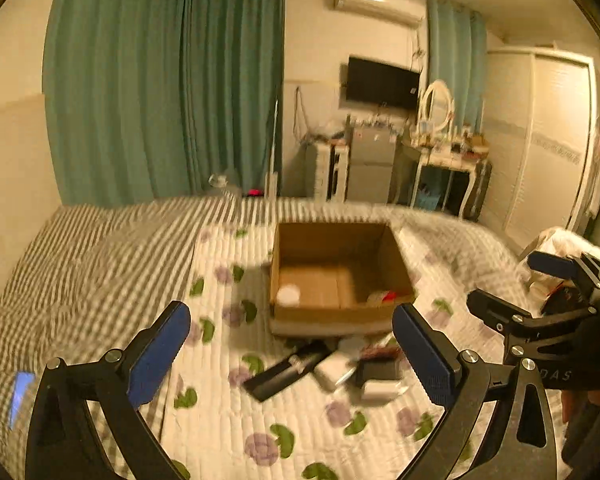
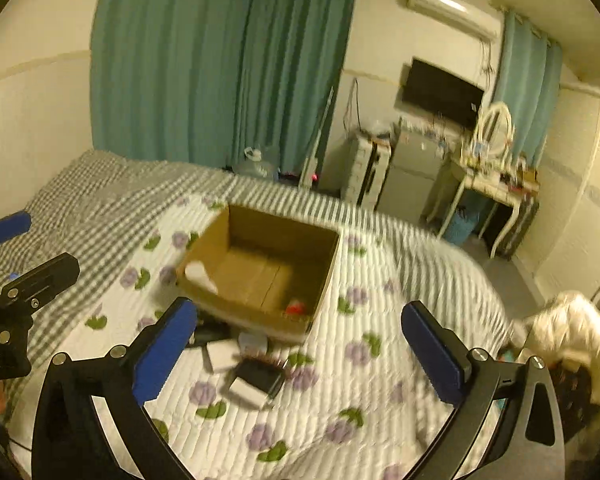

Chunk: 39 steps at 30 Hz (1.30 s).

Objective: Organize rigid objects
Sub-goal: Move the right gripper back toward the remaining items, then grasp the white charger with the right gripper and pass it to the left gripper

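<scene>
An open cardboard box (image 1: 342, 312) (image 2: 204, 246) stands on the flowered quilt of a bed. Inside it lie a white round thing (image 1: 288, 295) (image 2: 200, 274) and a red item (image 1: 388, 297) (image 2: 296, 307). In front of the box lies a small pile: a long black item (image 1: 284, 374), a white block (image 1: 332, 368) (image 2: 222, 355) and a black-and-white box (image 1: 380, 376) (image 2: 256, 380). My left gripper (image 1: 292, 354) is open and empty above the pile. My right gripper (image 2: 298, 346) is open and empty, also above the pile, and shows at the right of the left wrist view (image 1: 512, 292).
The bed has a grey striped cover (image 1: 80, 256) to the left. A lit phone (image 1: 20, 398) lies at the far left. A cream cloth bundle (image 2: 576, 332) lies off the bed's right side. A dresser (image 1: 448, 152), a small fridge (image 1: 370, 168) and curtains stand beyond.
</scene>
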Tool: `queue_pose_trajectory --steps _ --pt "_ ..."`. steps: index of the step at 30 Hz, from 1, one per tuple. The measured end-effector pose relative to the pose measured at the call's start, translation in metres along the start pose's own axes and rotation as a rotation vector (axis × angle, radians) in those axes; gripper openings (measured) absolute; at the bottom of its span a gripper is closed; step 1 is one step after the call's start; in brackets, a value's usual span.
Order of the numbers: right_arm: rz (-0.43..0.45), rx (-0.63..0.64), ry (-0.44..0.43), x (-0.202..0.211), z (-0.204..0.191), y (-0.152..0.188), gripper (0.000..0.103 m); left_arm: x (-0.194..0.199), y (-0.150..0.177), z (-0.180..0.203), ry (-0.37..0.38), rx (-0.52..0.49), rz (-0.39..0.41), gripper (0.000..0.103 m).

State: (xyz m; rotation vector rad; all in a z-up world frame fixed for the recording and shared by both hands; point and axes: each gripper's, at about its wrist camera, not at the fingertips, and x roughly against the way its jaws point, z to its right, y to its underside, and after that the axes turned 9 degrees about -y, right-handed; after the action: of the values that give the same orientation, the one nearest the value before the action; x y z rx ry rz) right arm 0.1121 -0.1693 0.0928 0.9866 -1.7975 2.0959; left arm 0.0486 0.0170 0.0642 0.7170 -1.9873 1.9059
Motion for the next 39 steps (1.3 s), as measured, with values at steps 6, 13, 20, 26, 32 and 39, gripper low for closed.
queue_pose_trajectory --steps 6,13,20,26,32,39 --pt "-0.131 -0.058 -0.004 -0.078 -0.001 0.057 0.103 -0.065 0.053 0.005 -0.059 -0.035 -0.131 0.103" --pt "-0.289 -0.129 -0.055 -0.166 -0.003 0.114 0.103 -0.111 0.090 0.008 -0.059 -0.035 -0.239 0.103" --pt "-0.404 -0.170 -0.102 -0.214 -0.004 0.144 0.087 -0.130 0.103 0.014 -0.065 -0.027 -0.292 0.103" --pt "-0.379 -0.167 -0.099 -0.212 -0.003 0.153 0.066 -0.118 0.103 0.020 -0.043 -0.040 -0.304 0.103" --pt "-0.261 -0.174 -0.127 -0.156 0.009 0.143 0.066 -0.104 0.095 0.040 -0.037 -0.103 -0.262 0.103" --pt "-0.250 -0.140 -0.143 -0.147 0.045 0.105 0.066 -0.134 0.098 0.075 -0.022 -0.166 -0.255 0.103"
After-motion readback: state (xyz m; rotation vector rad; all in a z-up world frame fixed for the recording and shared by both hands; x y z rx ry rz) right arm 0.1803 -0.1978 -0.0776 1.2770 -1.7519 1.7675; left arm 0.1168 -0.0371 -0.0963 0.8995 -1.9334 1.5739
